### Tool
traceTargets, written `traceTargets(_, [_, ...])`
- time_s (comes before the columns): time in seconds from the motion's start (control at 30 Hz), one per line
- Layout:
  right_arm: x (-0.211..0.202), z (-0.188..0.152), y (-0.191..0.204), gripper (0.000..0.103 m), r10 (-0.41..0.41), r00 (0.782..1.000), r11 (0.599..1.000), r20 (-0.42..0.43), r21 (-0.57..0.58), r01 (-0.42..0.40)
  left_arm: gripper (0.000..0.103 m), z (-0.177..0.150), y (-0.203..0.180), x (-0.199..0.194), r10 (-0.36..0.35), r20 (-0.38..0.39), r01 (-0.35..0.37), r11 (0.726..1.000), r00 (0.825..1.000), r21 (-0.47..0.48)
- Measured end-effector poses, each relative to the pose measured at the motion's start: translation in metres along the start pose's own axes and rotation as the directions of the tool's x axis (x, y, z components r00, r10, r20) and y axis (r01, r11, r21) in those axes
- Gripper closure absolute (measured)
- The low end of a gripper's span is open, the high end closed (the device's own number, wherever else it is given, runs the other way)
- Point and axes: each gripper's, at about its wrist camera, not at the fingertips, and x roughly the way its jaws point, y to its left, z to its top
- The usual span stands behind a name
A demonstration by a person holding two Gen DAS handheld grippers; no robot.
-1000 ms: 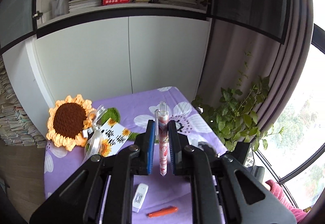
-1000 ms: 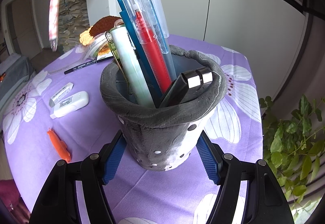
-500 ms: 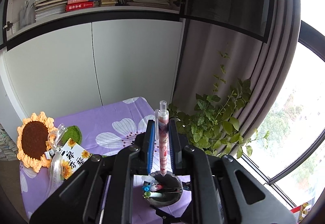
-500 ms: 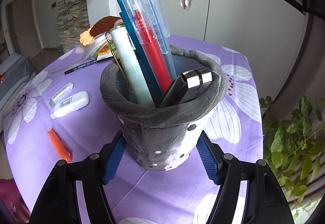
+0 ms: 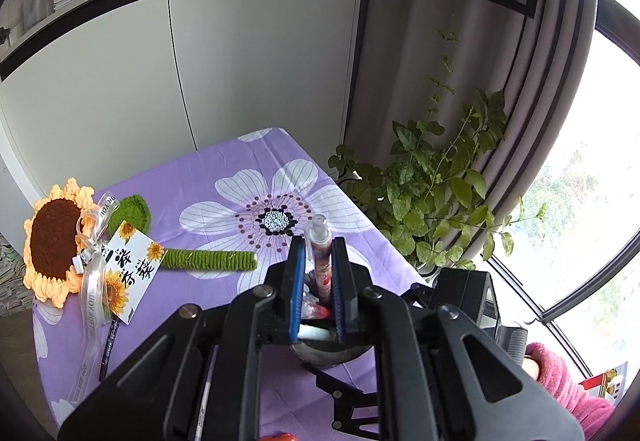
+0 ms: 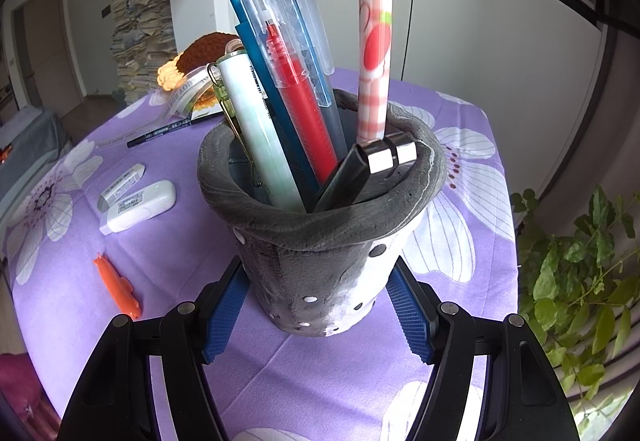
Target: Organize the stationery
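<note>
A pink strawberry-print pen [image 6: 374, 53] stands upright with my left gripper [image 5: 319, 245] shut on its upper part. The pen's lower end sits inside the mouth of the grey pen holder [image 6: 320, 261], behind a black clip-like item [image 6: 360, 169]. The holder also contains a red pen [image 6: 304, 109], blue pens and a pale green pen [image 6: 256, 129]. My right gripper [image 6: 316, 281] is shut on the holder's lower wall, one blue pad on each side. In the left wrist view the holder [image 5: 332, 353] shows only partly below the fingers.
On the purple flowered tablecloth [image 6: 460, 241], left of the holder, lie an eraser [image 6: 120, 181], a white correction tape [image 6: 140, 205], an orange piece [image 6: 116, 287] and a black pen [image 6: 172, 129]. A crochet sunflower [image 5: 56, 241] lies far left. A plant [image 5: 432, 193] stands beyond the table's right edge.
My left gripper has come over the holder and sunk, carrying the pink pen from above and to the left until its tip is inside the holder's mouth. The right gripper has kept still.
</note>
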Motion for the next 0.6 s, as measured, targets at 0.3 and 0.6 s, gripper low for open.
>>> traceTargets(0.3, [0.0,0.0,0.0,0.032,0.001,1.0,1.0,0.0,0.0,-0.001,0.089,-0.008,0.006,-0.004,-0.007,-0.018,0.007,1.0,1.0,-0.006])
traceTargets(0.6, [-0.002,0.001,0.0,0.032,0.007,1.0,1.0,0.008,0.012,-0.007,0.047,-0.018,0.069,-0.05,0.08,0.071,-0.066,0.98,0.994,-0.187])
